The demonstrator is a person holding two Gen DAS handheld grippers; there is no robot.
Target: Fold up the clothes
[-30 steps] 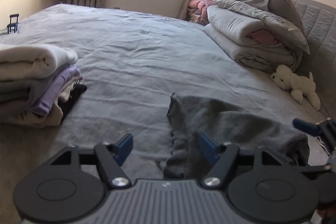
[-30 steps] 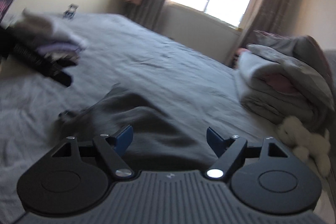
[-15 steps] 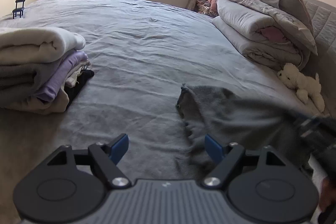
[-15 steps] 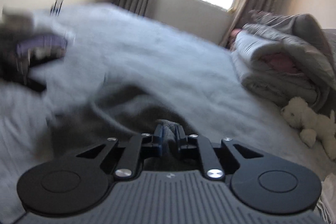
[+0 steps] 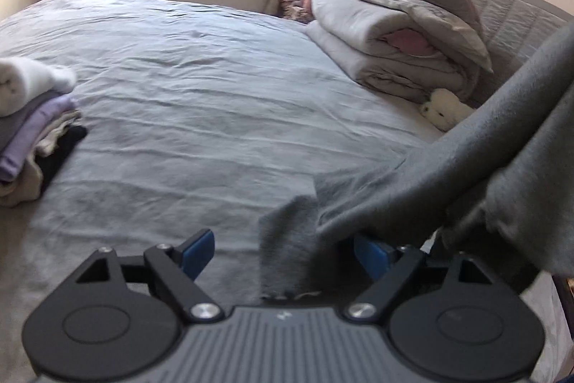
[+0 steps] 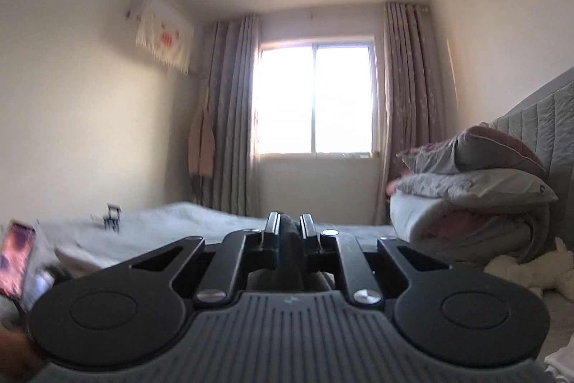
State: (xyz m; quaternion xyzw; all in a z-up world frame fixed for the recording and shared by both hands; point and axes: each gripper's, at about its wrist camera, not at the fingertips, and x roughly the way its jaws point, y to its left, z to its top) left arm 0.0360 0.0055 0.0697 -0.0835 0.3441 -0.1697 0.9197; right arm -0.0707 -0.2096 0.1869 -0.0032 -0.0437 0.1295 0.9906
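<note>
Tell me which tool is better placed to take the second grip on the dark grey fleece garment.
Left. The left tool stands open with a hanging edge of the dark grey fleece garment between its fingers. The right tool is already shut on it.

- Your widest clear lane is the middle of the bed [image 5: 201, 88]: bare wrinkled sheet from the left gripper [image 5: 283, 250] up to the window wall.
- Left edge is blocked by the stack of folded clothes [image 5: 32, 128].
- Far right corner is blocked by the pile of folded duvets [image 5: 394, 42] against the headboard [image 5: 513, 20], with a white plush toy [image 5: 443, 110] just in front.
- The dark grey garment [image 5: 448, 174] slants up across your right side and drapes between the left gripper's wide-apart fingers; that lane is closed.
- A small black stand [image 6: 113, 217] sits on the far left of the bed.
</note>
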